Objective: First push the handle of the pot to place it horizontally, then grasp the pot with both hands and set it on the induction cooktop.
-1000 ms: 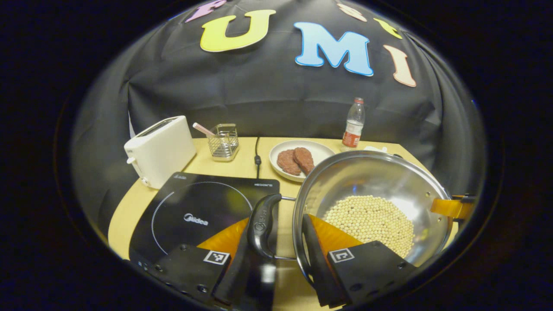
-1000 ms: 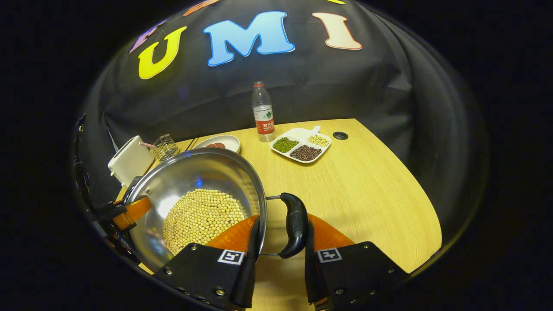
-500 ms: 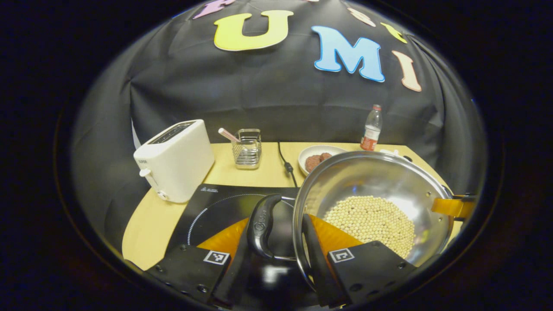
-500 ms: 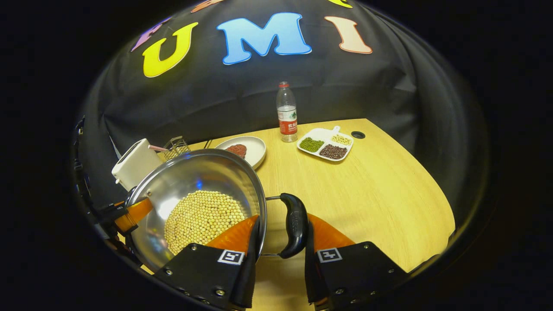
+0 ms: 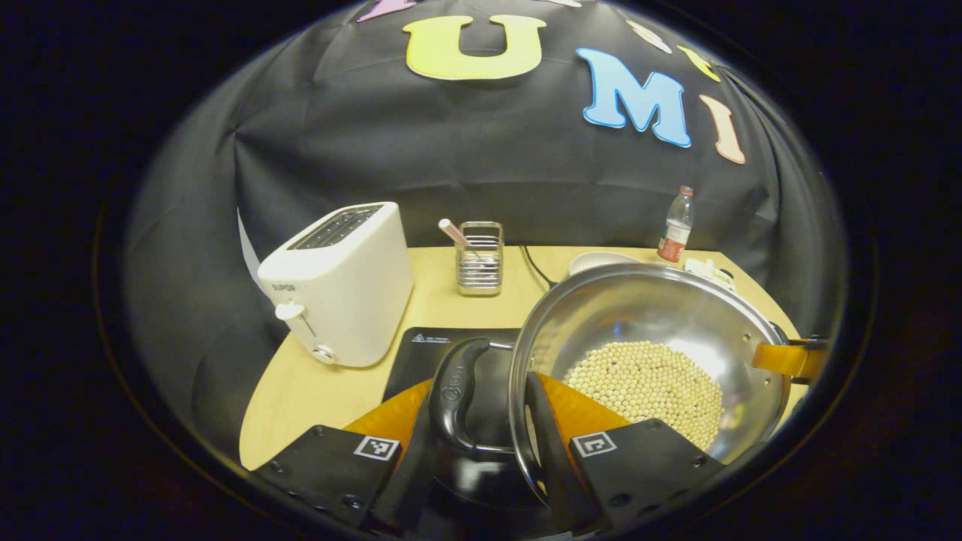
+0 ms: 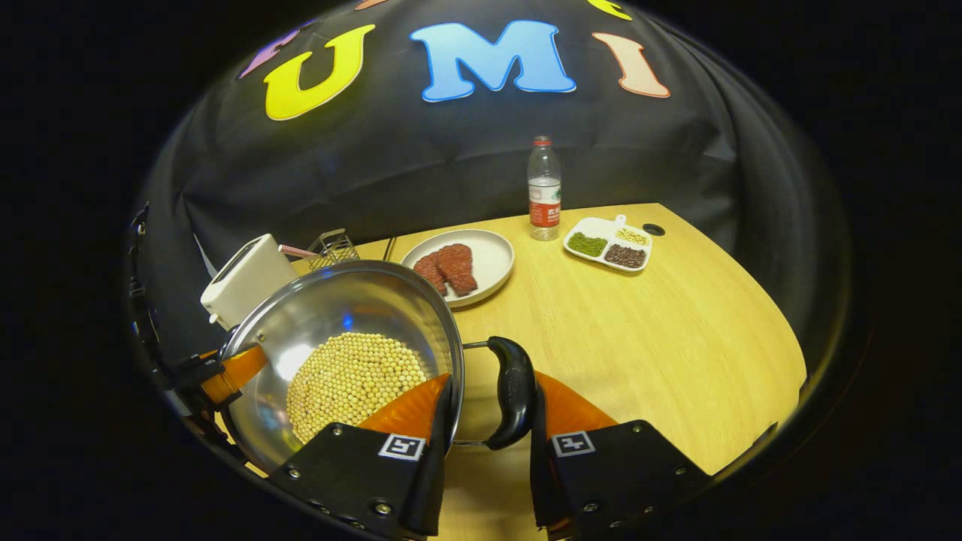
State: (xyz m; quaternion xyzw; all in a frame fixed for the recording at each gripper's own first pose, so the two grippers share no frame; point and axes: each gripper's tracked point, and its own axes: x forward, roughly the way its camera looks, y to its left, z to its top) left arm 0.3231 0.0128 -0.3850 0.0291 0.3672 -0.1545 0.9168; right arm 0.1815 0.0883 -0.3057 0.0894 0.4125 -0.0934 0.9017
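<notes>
Fingers of both grippers, left gripper [image 5: 485,421] and right gripper [image 6: 481,421], pinch the pot [image 5: 646,338] handles, pot above the induction cooktop [image 5: 428,349].

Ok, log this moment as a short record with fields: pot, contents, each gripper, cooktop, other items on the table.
pot: steel pot, carried between both grippers
contents: pale round beans in the bottom
left gripper: left gripper, straddling the pot's rim beside the black side handle
right gripper: right gripper, same hold at the opposite handle
cooktop: black induction cooktop under the pot's left edge
other items: white toaster, wire holder, plate of meat, water bottle, divided bean dish
</notes>
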